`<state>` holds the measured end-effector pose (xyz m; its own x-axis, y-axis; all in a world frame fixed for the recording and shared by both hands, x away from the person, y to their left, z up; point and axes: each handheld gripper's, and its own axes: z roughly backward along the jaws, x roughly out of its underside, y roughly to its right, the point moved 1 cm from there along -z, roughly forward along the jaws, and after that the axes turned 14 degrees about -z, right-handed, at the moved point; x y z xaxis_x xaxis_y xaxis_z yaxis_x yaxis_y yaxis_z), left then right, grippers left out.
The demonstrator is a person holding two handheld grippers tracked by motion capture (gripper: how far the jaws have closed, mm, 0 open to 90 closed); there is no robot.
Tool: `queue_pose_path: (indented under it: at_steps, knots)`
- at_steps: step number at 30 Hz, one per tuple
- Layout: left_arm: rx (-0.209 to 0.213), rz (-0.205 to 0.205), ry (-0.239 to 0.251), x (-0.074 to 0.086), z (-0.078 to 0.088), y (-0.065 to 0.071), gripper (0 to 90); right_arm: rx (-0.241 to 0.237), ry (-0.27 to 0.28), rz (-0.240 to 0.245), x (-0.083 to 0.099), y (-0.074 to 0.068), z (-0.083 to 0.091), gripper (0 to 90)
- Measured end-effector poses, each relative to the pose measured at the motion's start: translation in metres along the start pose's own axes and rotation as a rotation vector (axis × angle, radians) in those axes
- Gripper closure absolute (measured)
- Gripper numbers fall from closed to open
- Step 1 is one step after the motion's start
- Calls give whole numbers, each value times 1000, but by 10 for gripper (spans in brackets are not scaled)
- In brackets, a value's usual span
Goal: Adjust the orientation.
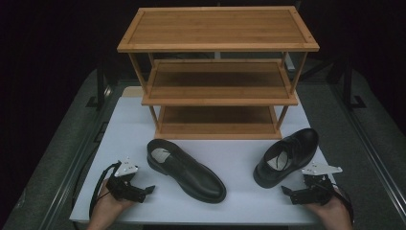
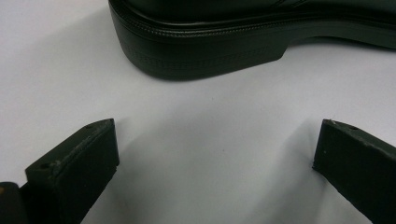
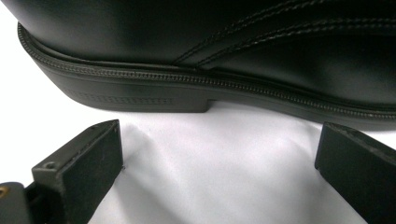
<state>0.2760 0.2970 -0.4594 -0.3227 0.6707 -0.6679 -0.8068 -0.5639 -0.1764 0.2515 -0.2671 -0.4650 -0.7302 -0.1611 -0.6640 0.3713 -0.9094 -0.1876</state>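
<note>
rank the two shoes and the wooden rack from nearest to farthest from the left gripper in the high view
From the left gripper:
1. Slip-on shoe, just to its right at the table's front, apart from the fingers.
2. Lace-up shoe, across the table on the right side, by the right gripper.
3. Wooden rack, at the back of the table behind both shoes.

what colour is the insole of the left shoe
White or pale grey, inside the otherwise black left shoe; clearest in the high view.
</note>
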Motion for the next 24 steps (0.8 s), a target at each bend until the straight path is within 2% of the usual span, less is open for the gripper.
queue_pose_path:
  at_steps: [1, 3, 4, 5, 8, 9, 10, 11, 13, 14, 15, 16, 17, 19, 21, 22, 24]
  knots:
    - [-1, -3, -1, 0, 0, 0, 0, 0, 0, -1, 0, 0, 0, 9]
    - [-1, 1, 1, 0, 1, 0, 0, -4, 14, 1, 2, -1, 3, 90]
    - [-1, 1, 1, 0, 1, 0, 9, -4, 14, 1, 2, -1, 3, 90]
    - [-10, 10, 6, 0, 3, -1, 37, -7, 33, -1, 5, -1, 8, 158]
    - [-15, 14, 11, 2, 6, -2, 83, 1, 37, -7, 6, -2, 9, 209]
    - [-19, 13, 17, 3, 8, -3, 181, -5, 47, -15, 9, -1, 13, 291]
    - [-15, 19, 20, 4, 10, -4, 217, -5, 47, -15, 9, -1, 13, 291]
    - [-5, 27, 37, 6, 14, -6, 262, -11, 54, -21, 11, 0, 16, 386]
    - [12, 29, 44, 8, 18, -7, 403, -34, 50, -32, 11, 0, 20, 485]
    - [12, 29, 44, 8, 18, -7, 445, -34, 50, -32, 11, 0, 20, 485]
    - [20, 33, 50, 9, 22, -9, 516, -54, 43, -48, 11, -2, 22, 611]
    - [20, 33, 50, 9, 22, -9, 566, -62, 41, -46, 10, -3, 24, 678]
    - [37, 41, 54, 8, 25, -12, 632, -61, 44, -35, 10, -5, 25, 755]
    - [41, 43, 55, 7, 28, -14, 742, -74, 53, -20, 9, -9, 27, 844]
    - [47, 54, 62, 4, 31, -17, 858, -100, 52, -7, 7, -14, 30, 890]
    - [47, 54, 62, 4, 31, -17, 896, -129, 48, -5, 7, -15, 30, 896]
    - [45, 60, 59, 1, 33, -21, 900, -175, 38, -15, 5, -20, 29, 898]
